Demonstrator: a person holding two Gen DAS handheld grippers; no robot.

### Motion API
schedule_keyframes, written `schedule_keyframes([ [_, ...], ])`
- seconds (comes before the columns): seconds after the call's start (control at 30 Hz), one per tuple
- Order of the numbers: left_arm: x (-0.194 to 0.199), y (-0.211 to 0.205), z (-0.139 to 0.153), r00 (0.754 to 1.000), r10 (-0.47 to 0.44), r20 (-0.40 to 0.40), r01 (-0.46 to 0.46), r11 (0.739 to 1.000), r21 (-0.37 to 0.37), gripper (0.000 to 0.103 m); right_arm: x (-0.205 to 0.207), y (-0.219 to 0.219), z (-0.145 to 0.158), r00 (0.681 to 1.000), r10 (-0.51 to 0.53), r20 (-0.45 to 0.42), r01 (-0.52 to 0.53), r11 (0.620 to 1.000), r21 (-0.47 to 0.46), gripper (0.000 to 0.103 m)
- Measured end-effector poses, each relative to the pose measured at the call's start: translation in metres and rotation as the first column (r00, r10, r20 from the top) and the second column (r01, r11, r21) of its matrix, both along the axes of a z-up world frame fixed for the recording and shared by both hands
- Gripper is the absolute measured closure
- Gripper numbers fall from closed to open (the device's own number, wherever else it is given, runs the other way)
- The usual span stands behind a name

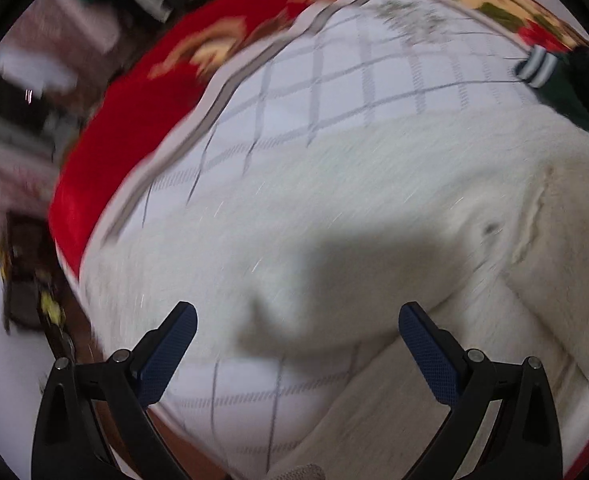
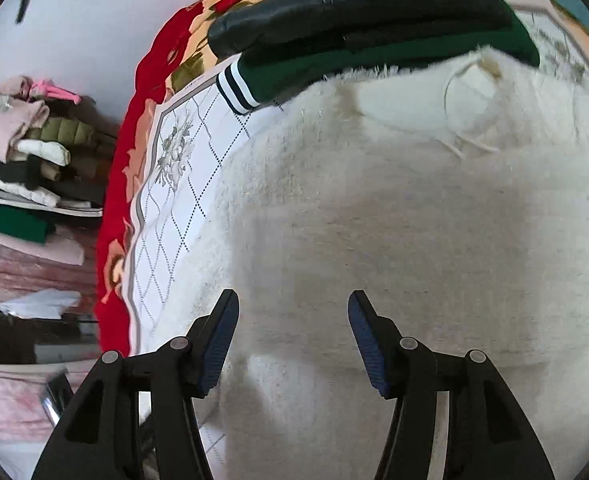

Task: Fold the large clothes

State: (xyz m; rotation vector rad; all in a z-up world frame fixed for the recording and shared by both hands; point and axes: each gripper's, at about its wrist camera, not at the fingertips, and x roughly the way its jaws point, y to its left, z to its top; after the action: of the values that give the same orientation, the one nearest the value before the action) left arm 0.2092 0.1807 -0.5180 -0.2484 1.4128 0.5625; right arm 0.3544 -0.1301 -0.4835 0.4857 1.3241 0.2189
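Both of your hand-held grippers, left (image 1: 297,354) and right (image 2: 293,342), hang apart and empty over the white fluffy garment (image 2: 374,208) spread on the bed (image 2: 166,208). You're probably between folds; next, clamp an edge, avoiding the green jacket (image 2: 374,40).

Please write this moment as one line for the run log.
step: fold white fluffy garment | left gripper: open, empty, above garment | right gripper: open, empty, above garment | nearby: dark green jacket on bed cover
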Motion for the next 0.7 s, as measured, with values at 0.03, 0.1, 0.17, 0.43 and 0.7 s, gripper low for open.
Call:
schedule_keyframes([
  [0.03,-0.012,0.010,-0.003,0.999,0.042,-0.015,-0.042,0.999,-0.017,0.000,-0.001,-0.005,-0.004,1.000,-0.002,-0.013,0.002,1.000,0.005,0.045],
  [0.1,-0.029,0.024,-0.009,0.994,0.105,-0.027,-0.105,0.994,-0.035,0.000,0.000,-0.001,-0.024,0.998,0.018,-0.055,-0.017,0.999,0.030,0.058],
  [0.17,-0.046,0.039,-0.016,0.985,0.171,-0.028,-0.172,0.984,-0.035,0.000,0.010,0.017,-0.058,0.988,0.069,-0.139,-0.069,0.998,0.006,0.060],
  [0.43,-0.108,0.106,-0.050,0.845,0.535,-0.003,-0.513,0.809,-0.286,0.000,-0.004,0.044,-0.051,0.977,0.149,-0.151,-0.163,0.983,-0.083,0.059],
  [0.7,-0.125,0.146,-0.083,0.628,0.778,0.004,-0.684,0.554,-0.474,0.001,-0.064,0.023,-0.055,0.974,0.091,-0.207,-0.114,0.988,-0.102,0.059],
])
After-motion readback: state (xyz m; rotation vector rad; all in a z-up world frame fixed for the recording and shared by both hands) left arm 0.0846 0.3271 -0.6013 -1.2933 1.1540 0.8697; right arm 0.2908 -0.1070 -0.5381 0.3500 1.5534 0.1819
